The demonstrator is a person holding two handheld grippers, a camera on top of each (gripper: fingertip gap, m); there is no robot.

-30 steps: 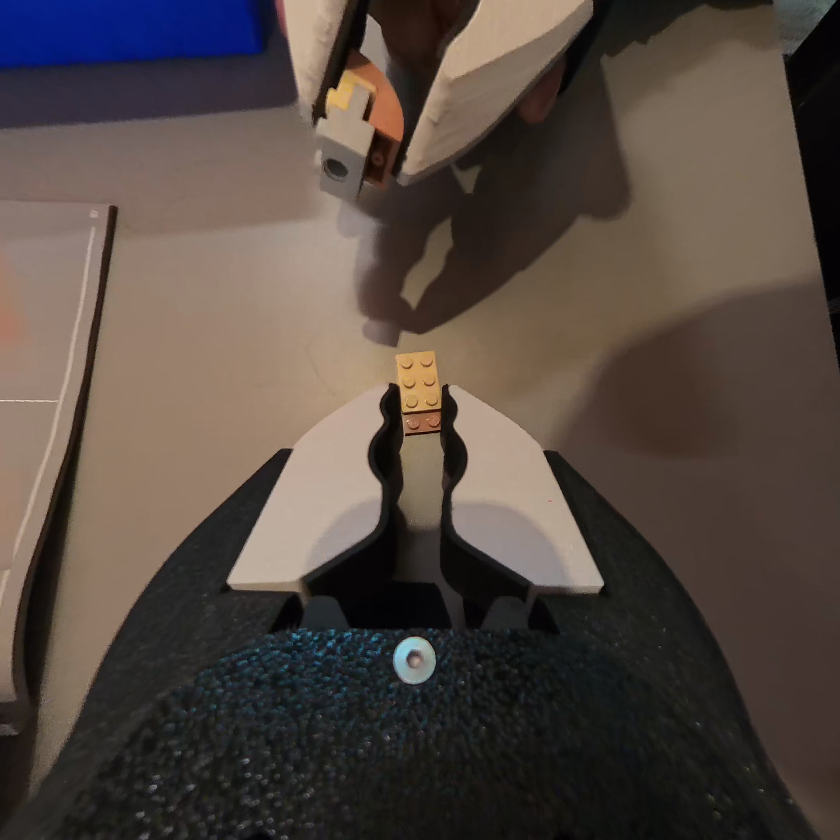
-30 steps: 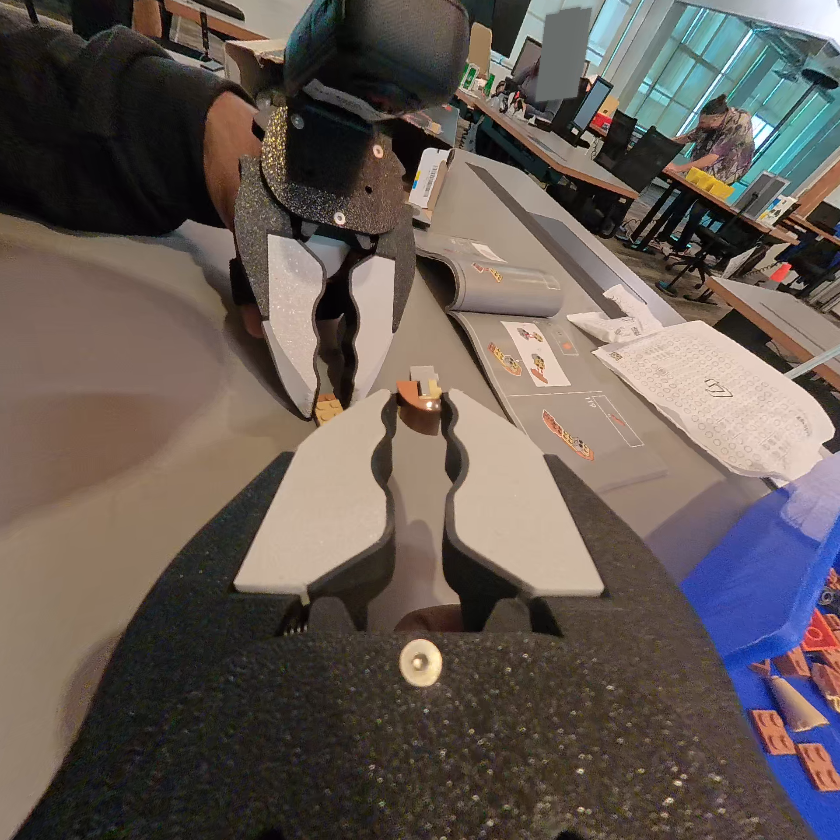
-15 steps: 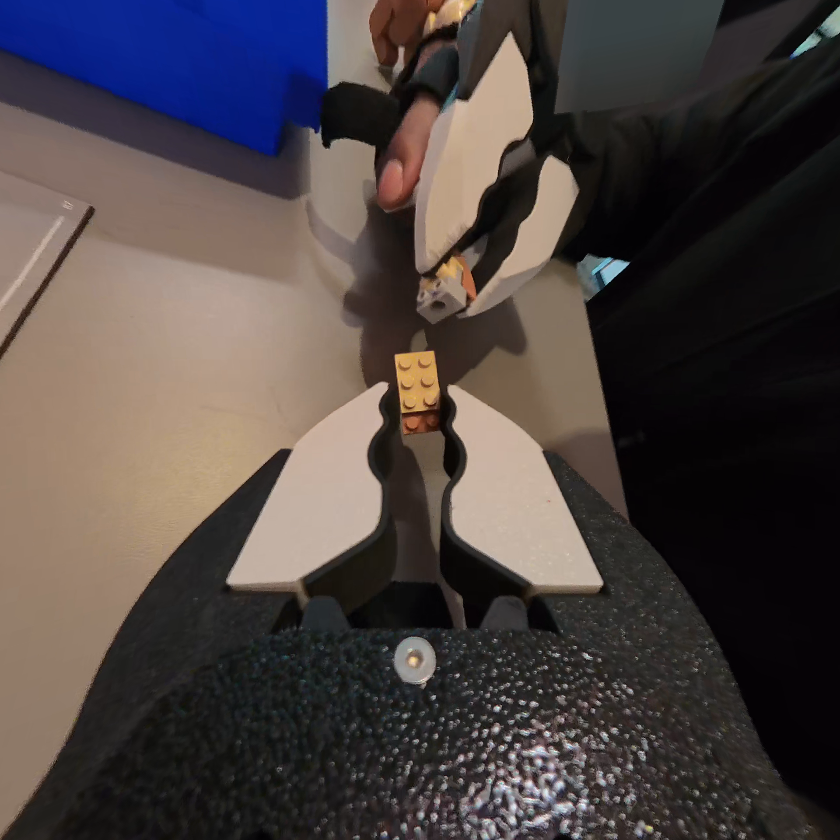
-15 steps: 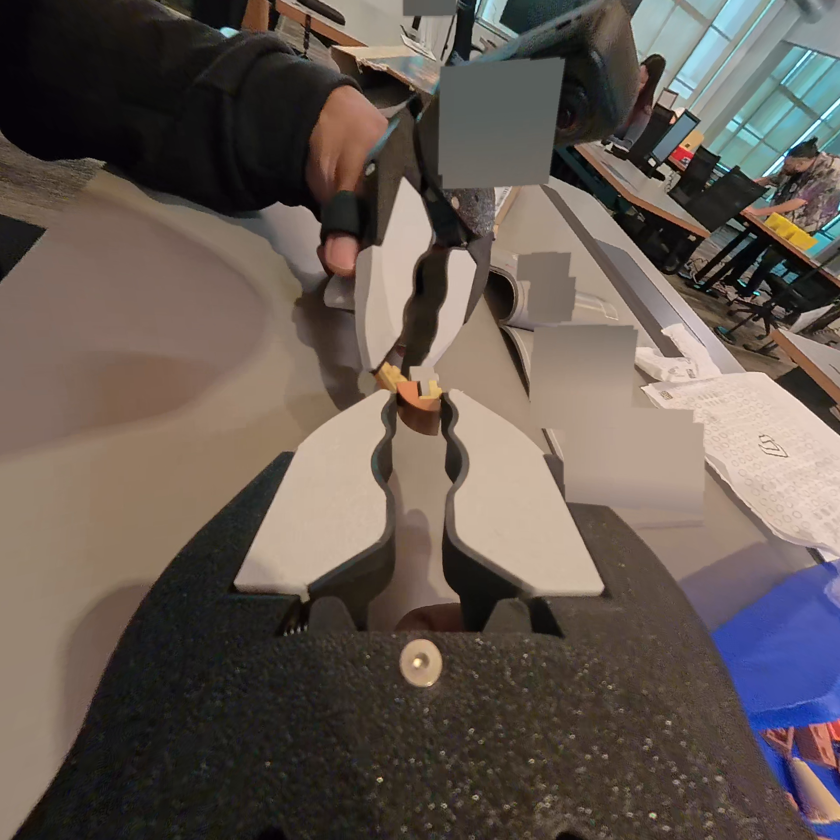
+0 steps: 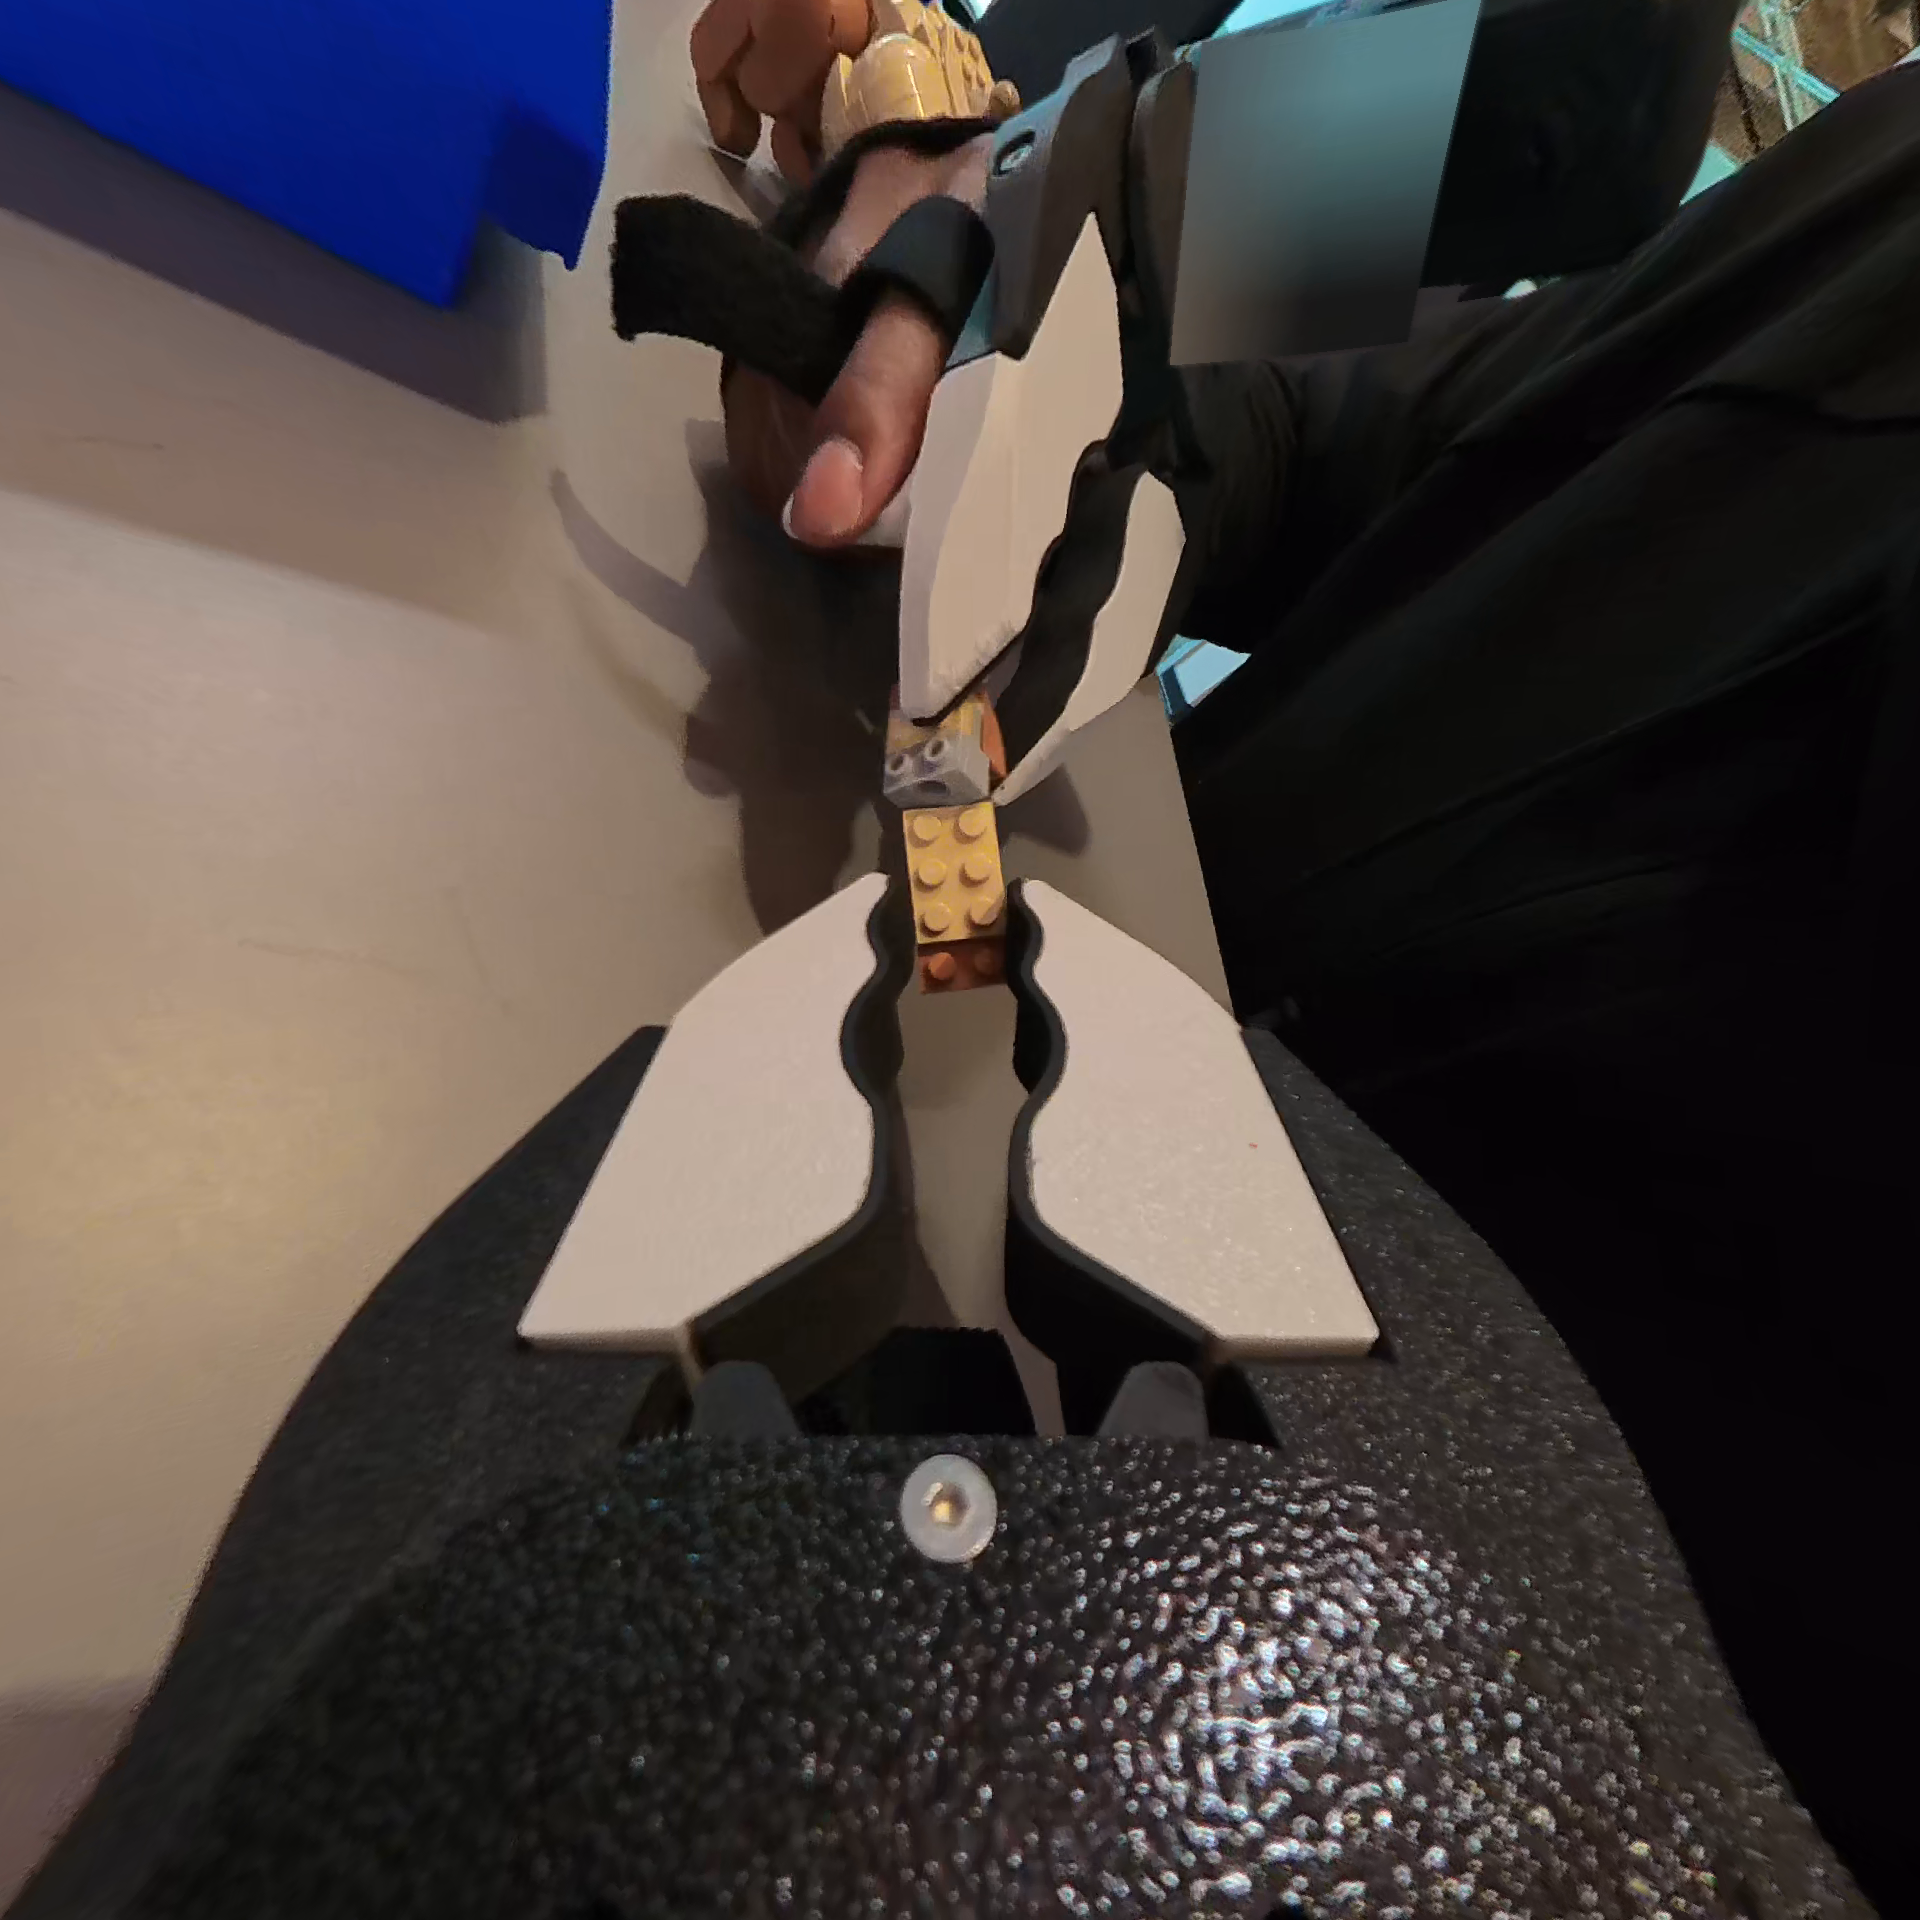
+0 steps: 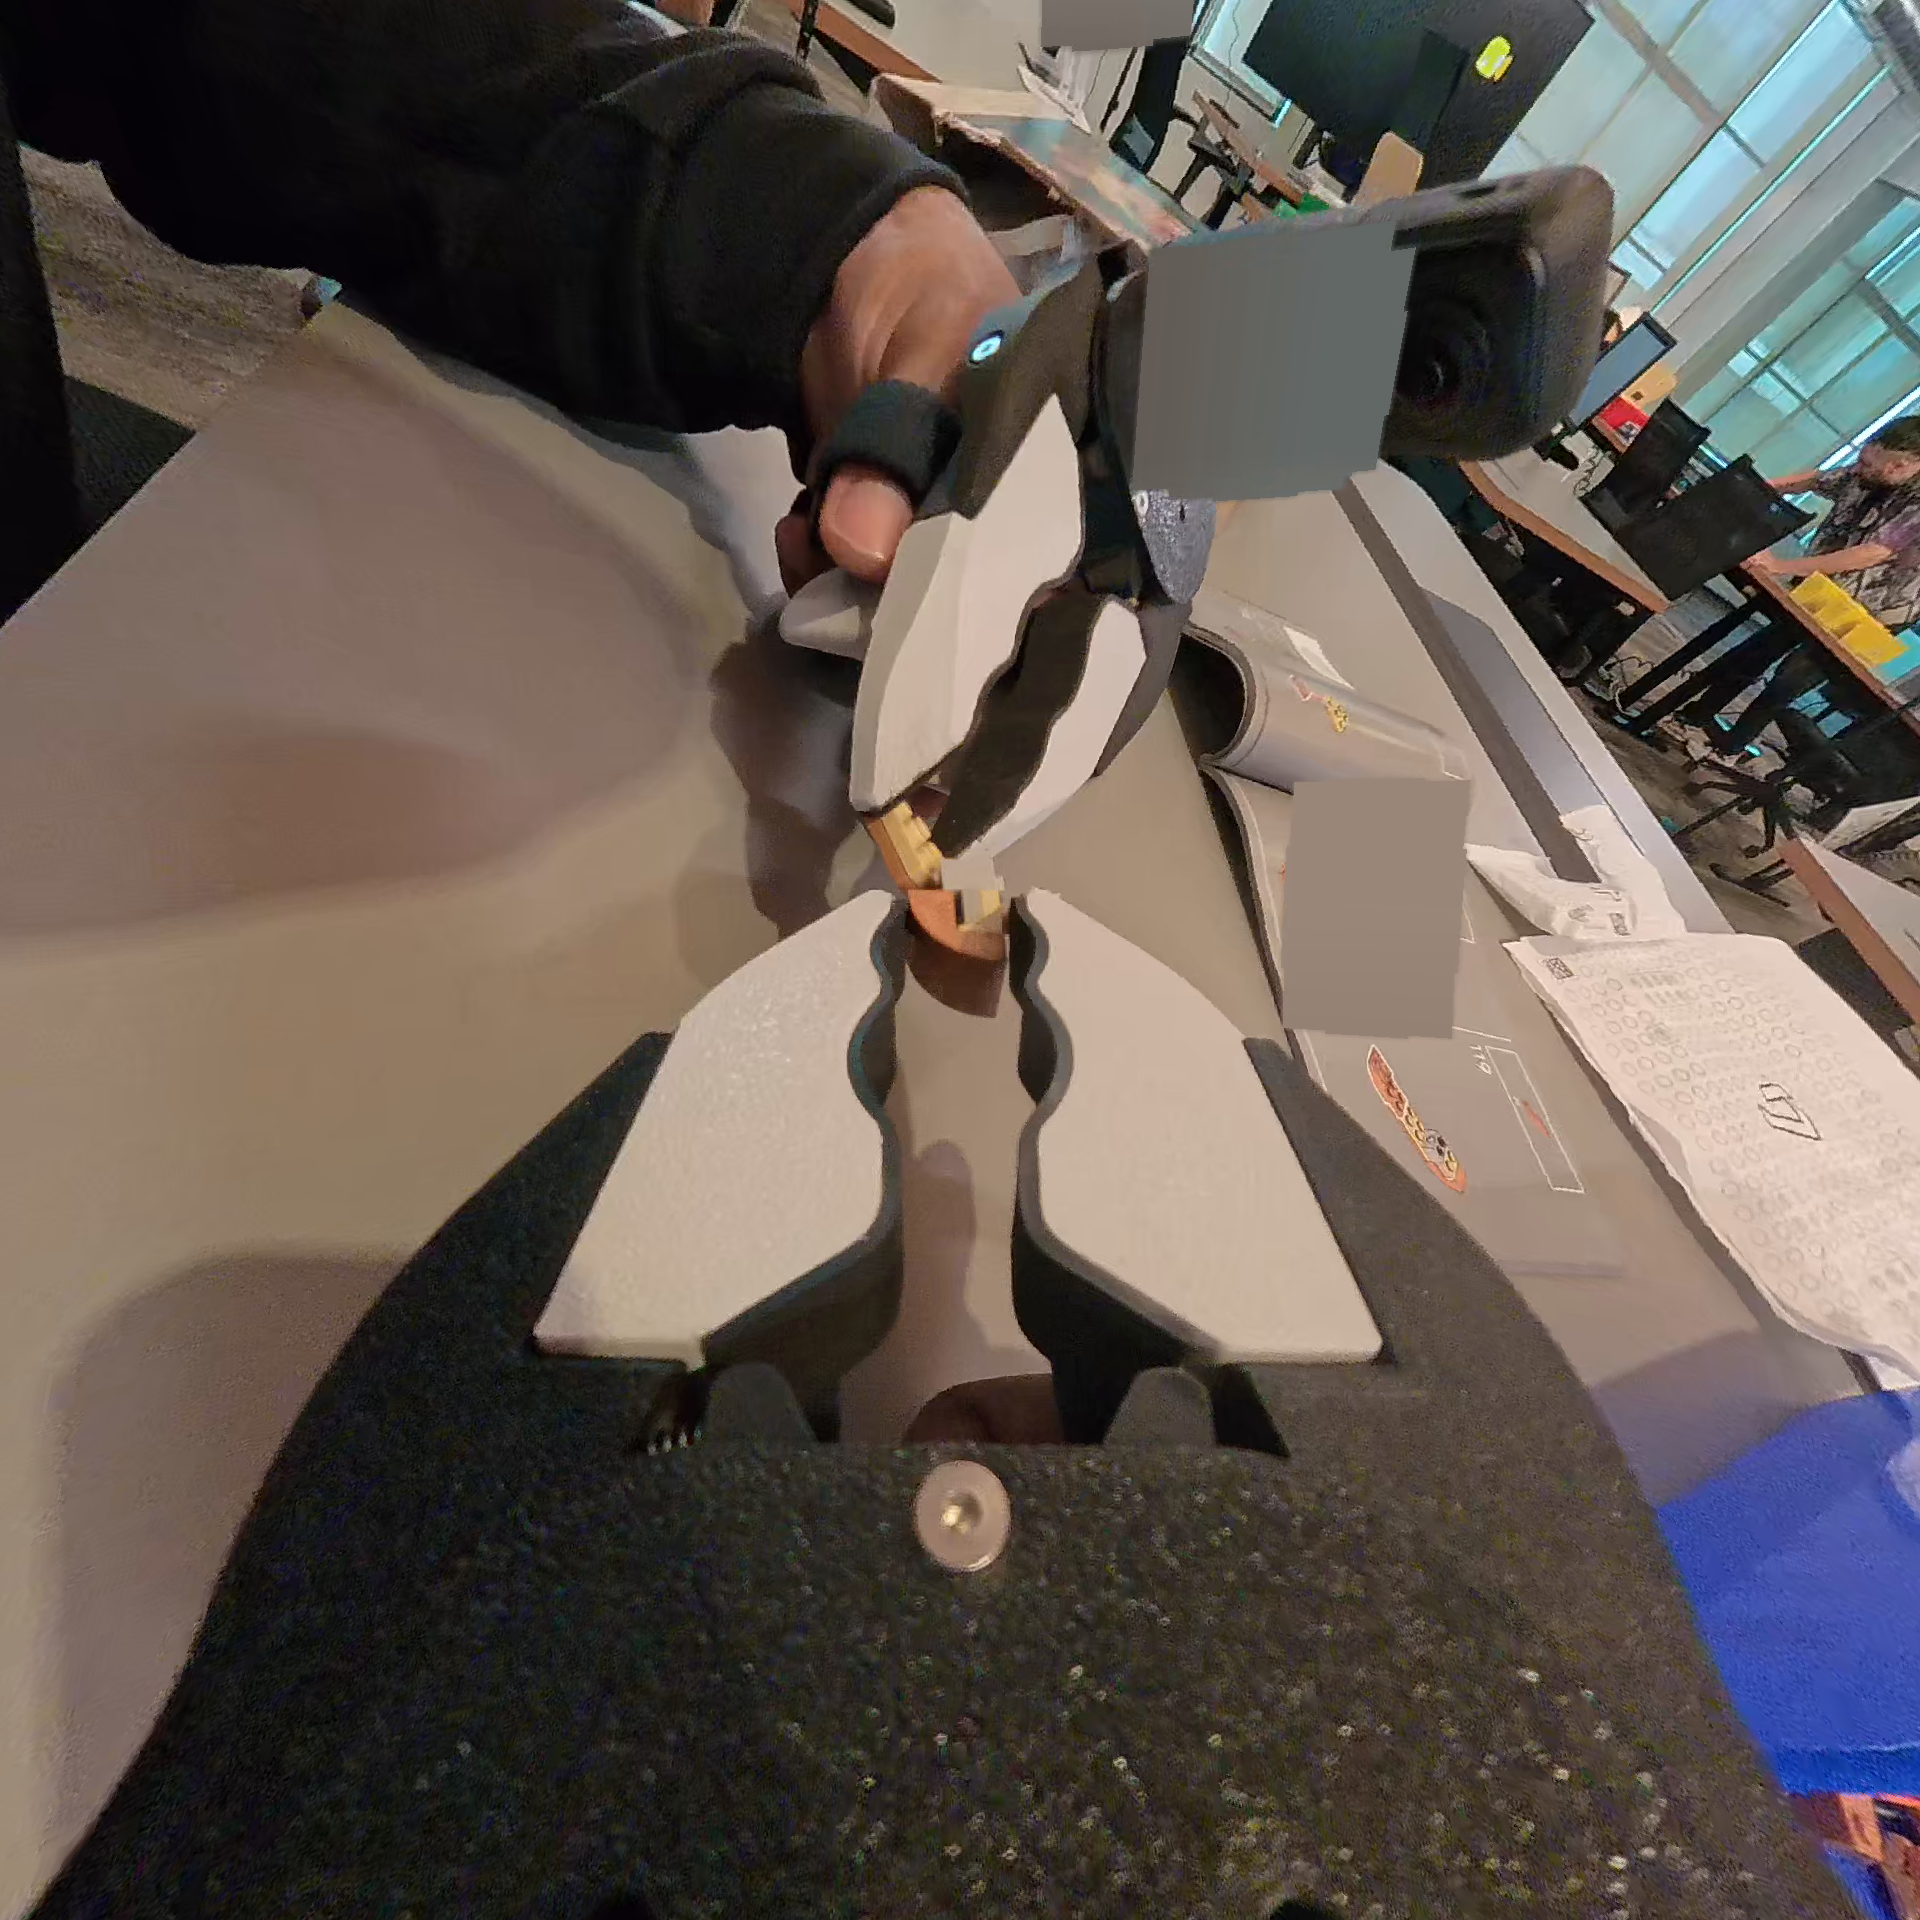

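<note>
My left gripper (image 5: 954, 914) is shut on a small brick stack, a tan studded plate (image 5: 954, 875) on a brown plate (image 5: 958, 968), held above the grey table (image 5: 260, 883). My right gripper (image 6: 954, 925) is shut on a small assembly of a brown curved piece (image 6: 956, 956) with tan and grey bricks. In the left wrist view the right gripper (image 5: 966, 743) comes from above, and the grey brick (image 5: 932, 777) of its assembly meets the far end of the tan plate. In the right wrist view the left gripper (image 6: 935, 831) holds the tan plate (image 6: 906, 842) against my assembly.
An open instruction booklet (image 6: 1434, 1091) and a printed paper sheet (image 6: 1745, 1091) lie on the table to the right. A blue tray (image 5: 291, 114) stands at the back left in the left wrist view and shows in the right wrist view (image 6: 1808, 1558). A person's hands and black sleeves hold both grippers. The tips of both grippers are at nearly the same place.
Both grippers lifted off the table and closed in on each other. The right gripper's grey brick now touches the end of the tan plate. Both grasps stayed the same.
</note>
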